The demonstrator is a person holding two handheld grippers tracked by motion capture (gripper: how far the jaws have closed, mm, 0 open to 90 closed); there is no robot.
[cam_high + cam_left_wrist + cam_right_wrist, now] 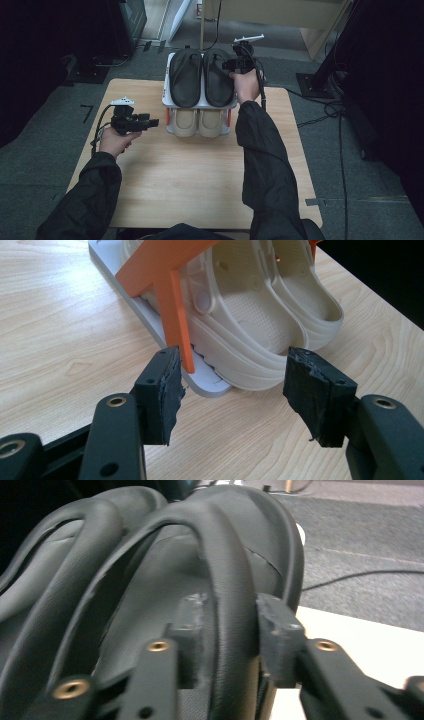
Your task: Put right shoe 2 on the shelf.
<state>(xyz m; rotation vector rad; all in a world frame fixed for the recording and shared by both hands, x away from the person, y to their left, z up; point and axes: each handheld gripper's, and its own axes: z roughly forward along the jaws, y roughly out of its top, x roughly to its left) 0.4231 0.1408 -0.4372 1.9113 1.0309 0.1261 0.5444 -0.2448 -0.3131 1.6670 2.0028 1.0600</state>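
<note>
A small white rack (199,105) with orange legs (177,315) stands at the table's far edge. Two black sandals lie on its top shelf, the left sandal (185,75) beside the right sandal (218,77). A pair of beige clogs (198,123) sits on the shelf below. My right gripper (228,65) reaches over the right sandal from the right. Its jaws straddle that sandal's strap (225,555) in the right gripper view (231,625), standing a little off it. My left gripper (152,121) hovers open just left of the rack. In its own view (230,390) it is empty and faces the near clog (250,315).
The wooden table (200,185) stretches bare toward the person. Cables (325,107) trail over the grey floor to the right, and dark furniture stands on both sides. A light wooden piece (280,12) rises behind the rack.
</note>
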